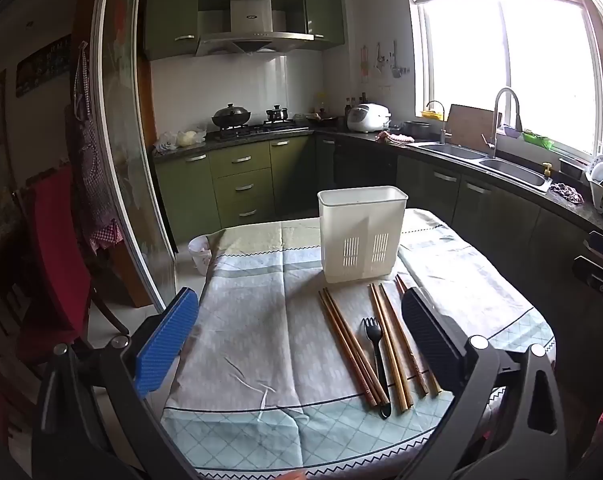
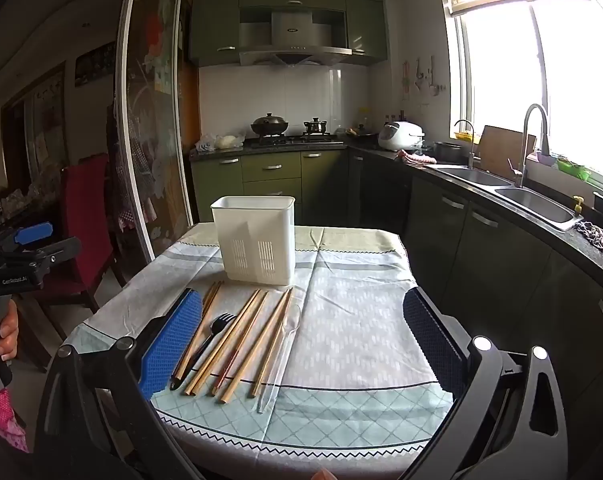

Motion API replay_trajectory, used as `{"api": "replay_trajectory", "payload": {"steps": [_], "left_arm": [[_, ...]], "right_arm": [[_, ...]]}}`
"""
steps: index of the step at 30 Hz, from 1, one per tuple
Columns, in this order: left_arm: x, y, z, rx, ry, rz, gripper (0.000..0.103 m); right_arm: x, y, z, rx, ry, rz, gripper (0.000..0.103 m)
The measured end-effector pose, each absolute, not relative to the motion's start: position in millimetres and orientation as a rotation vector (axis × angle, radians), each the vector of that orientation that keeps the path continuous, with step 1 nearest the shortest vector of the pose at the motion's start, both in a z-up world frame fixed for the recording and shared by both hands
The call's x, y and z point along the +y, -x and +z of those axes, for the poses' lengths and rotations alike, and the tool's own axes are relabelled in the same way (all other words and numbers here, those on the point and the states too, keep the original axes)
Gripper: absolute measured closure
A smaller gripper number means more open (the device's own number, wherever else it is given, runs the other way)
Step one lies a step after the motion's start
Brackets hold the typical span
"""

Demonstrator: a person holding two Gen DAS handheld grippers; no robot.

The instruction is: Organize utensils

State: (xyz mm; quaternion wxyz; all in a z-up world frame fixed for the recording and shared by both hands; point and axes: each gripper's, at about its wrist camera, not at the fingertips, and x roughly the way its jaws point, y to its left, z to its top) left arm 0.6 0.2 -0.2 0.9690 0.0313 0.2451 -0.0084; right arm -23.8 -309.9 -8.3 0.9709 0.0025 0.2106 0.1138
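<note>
A white plastic utensil holder stands upright on the table, also in the right wrist view. In front of it lie several wooden chopsticks, a black plastic fork and a clear plastic spoon. My left gripper is open and empty, held above the table's near left part; the utensils lie by its right finger. My right gripper is open and empty above the near edge, with the utensils just inside its left finger.
The table carries a pale blue-green patterned cloth. A red-covered chair stands left of the table. A white bin sits on the floor beyond. Green cabinets, a stove and a sink run along the back and right.
</note>
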Motion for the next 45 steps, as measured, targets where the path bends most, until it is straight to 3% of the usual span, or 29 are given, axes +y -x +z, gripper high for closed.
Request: {"api": "replay_trajectory", "payload": {"steps": [45], "left_arm": [[0, 0, -5, 0.495, -0.060, -0.020, 0.006]], "right_arm": [[-302, 12, -21, 0.464, -0.009, 0.237, 0.004]]}}
